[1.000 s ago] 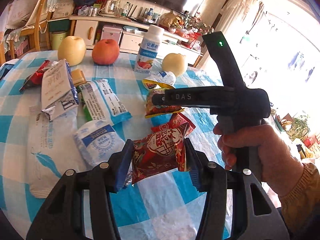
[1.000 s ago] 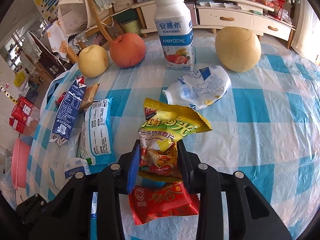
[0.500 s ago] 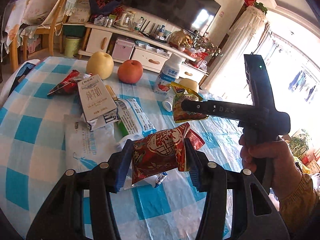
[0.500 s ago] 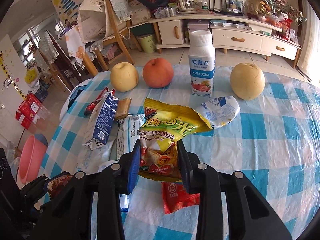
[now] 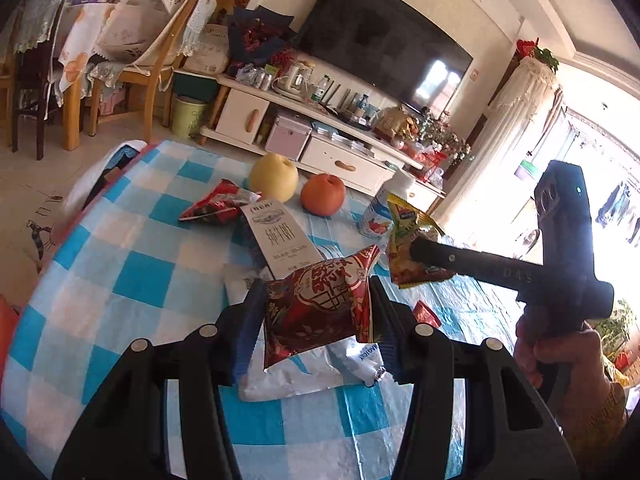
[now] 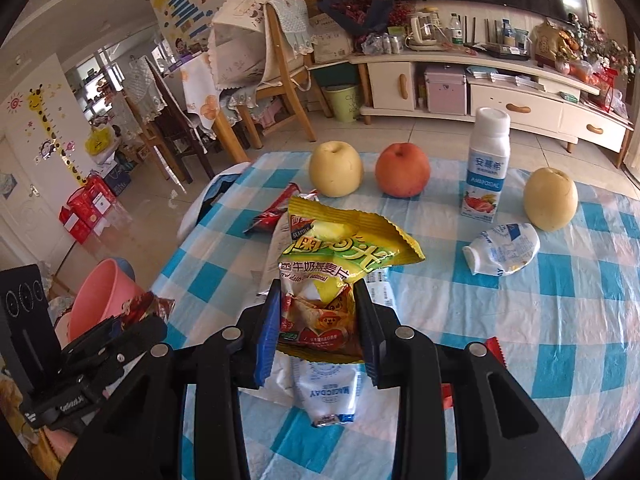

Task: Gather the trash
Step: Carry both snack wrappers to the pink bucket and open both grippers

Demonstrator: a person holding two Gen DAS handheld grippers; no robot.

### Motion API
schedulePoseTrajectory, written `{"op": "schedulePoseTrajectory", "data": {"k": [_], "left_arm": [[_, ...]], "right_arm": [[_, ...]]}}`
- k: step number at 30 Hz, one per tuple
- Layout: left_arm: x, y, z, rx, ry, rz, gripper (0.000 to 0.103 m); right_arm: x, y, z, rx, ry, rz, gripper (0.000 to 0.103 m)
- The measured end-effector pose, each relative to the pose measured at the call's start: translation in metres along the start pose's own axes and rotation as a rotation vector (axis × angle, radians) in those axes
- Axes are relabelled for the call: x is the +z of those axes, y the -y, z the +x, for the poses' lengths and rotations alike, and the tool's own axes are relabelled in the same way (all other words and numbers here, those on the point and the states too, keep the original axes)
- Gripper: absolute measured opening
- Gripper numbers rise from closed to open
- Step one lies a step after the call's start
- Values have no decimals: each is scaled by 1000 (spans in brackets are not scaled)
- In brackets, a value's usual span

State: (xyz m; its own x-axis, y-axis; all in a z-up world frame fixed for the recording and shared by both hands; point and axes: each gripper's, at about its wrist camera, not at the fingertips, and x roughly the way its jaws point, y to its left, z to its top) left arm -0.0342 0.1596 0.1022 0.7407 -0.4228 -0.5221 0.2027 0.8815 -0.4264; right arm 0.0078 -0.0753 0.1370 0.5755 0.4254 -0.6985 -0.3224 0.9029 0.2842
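My left gripper (image 5: 316,320) is shut on a red snack wrapper (image 5: 320,300) and holds it well above the checked table (image 5: 132,280). My right gripper (image 6: 318,320) is shut on a yellow oatmeal wrapper (image 6: 340,256), also lifted; it shows in the left wrist view (image 5: 412,248). The left gripper with its red wrapper (image 6: 140,308) shows at the left in the right wrist view, above a pink bin (image 6: 104,300). Other trash lies on the table: a milk carton (image 5: 276,240), a red wrapper (image 5: 216,204), a crushed white pouch (image 6: 504,248), white packets (image 6: 328,392).
Two pears (image 6: 336,168) (image 6: 552,200), an apple (image 6: 404,168) and an upright yogurt bottle (image 6: 486,164) stand at the table's far side. A small red wrapper (image 5: 426,314) lies near the right edge. Chairs (image 6: 280,72) and a TV cabinet (image 6: 480,92) stand beyond.
Both grippers have risen and drawn back from the table with their wrappers held; the left one has swung toward the table's left edge, above the pink bin.
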Motion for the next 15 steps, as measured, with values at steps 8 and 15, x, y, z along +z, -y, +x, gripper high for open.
{"op": "schedulePoseTrajectory", "data": {"k": [8,15], "left_arm": [[20,-49,-43,135,111,-131,53],[34,-110,-87,283,216,-279,53]], "right_arm": [[-8,-71,12,79,-21,-110,36],[-17,-149,32,188,-59,-209,36]]}}
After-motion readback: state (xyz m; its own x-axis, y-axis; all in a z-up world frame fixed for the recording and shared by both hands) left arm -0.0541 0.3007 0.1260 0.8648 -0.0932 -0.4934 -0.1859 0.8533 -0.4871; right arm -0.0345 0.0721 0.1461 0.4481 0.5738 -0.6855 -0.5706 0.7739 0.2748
